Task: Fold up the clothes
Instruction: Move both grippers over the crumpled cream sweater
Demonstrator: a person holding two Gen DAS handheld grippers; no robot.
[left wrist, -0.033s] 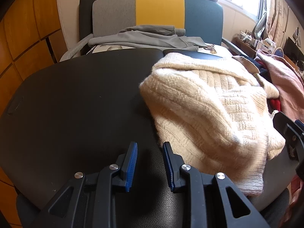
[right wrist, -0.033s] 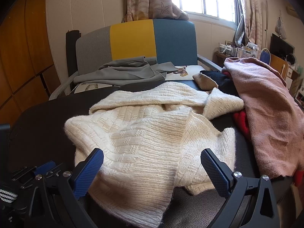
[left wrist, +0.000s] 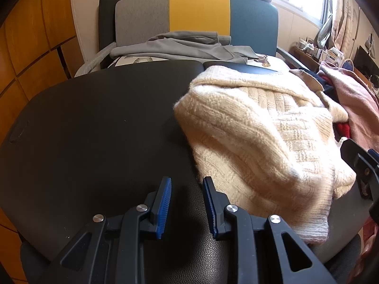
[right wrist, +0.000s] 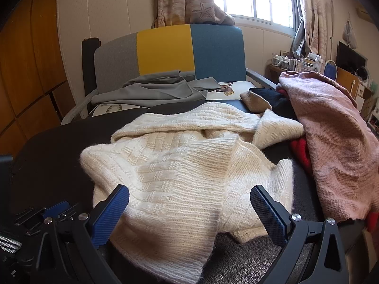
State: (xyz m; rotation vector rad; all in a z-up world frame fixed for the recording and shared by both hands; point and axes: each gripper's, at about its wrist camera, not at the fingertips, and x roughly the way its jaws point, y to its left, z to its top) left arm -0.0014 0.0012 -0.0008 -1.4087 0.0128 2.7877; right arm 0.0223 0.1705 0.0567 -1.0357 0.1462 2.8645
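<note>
While the cream knit sweater [right wrist: 189,165] lies rumpled on the black table [left wrist: 94,130] beside a pink garment [right wrist: 336,142], the left gripper [left wrist: 187,203] stands narrow and empty, the right gripper [right wrist: 189,206] wide; folding remains.

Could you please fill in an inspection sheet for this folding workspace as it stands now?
Surface: black padded table, left half bare.
Job's things: cream knit sweater, crumpled, unfolded; pink garment heaped to its right, over red and dark clothes.
Clutter: grey cloth on the chair seat behind.
Grippers: left claw open a little, empty, over bare table; right claw wide open, above the sweater's near edge.
Cables: nothing seen.
Surroundings: grey, yellow and blue chair, window, curtains, cluttered shelf.
</note>
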